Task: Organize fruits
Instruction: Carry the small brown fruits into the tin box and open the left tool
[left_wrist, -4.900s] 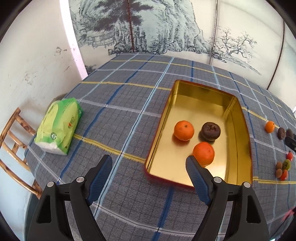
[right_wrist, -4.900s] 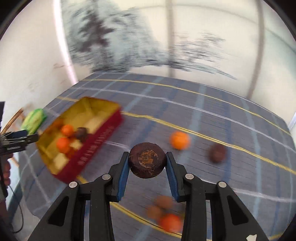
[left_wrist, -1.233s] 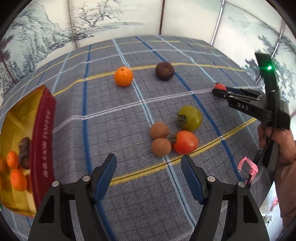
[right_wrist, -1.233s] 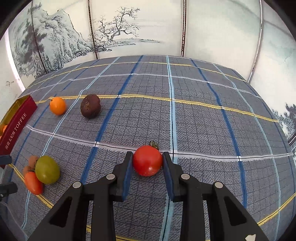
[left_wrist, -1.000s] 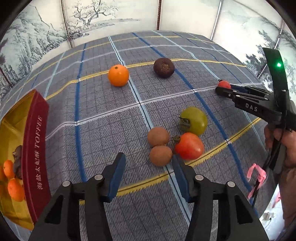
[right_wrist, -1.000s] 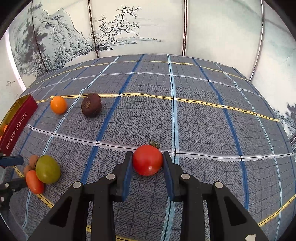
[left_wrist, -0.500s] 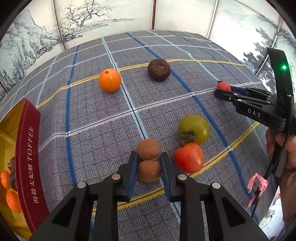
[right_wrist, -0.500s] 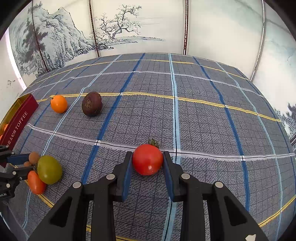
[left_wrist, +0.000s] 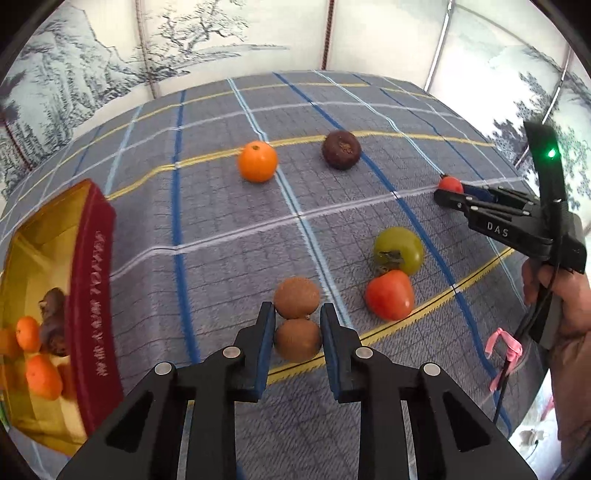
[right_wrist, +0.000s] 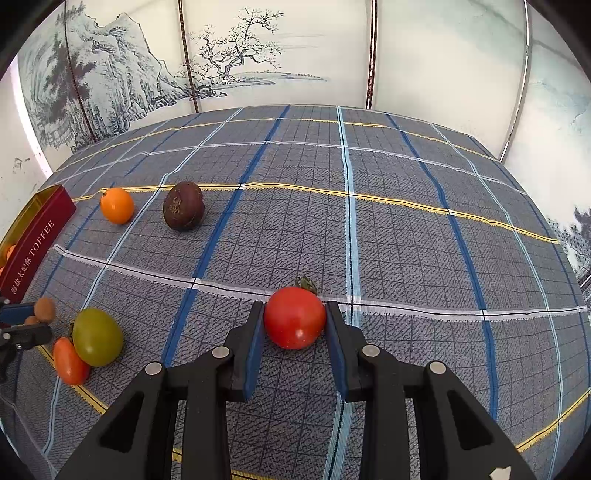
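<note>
The left gripper (left_wrist: 297, 328) is closed on a brown kiwi (left_wrist: 297, 339), with both blue pads pressed against its sides, and a second kiwi (left_wrist: 296, 297) lies just beyond it, touching it. The right gripper (right_wrist: 295, 325) is closed on a round red tomato (right_wrist: 294, 317), which has a green stem on its far side. In the left wrist view, this gripper shows from the side and the white letters "DAS" can be read on its black body, with a green light above it. On the worktop (right_wrist: 406, 240), covered with a grey checked cloth, a green tomato (left_wrist: 398, 250) and an oblong red tomato (left_wrist: 389, 294) touch each other. Farther away an orange (left_wrist: 257, 161) and a dark brown wrinkled fruit (left_wrist: 341, 150) lie near each other but apart. At the left stands a tin box (right_wrist: 35, 236), red outside and gold inside, with the word "TOFFEE" after some Chinese characters which I cannot read. Inside it are small oranges (left_wrist: 42, 376) and one dark fruit (left_wrist: 53, 317).
</note>
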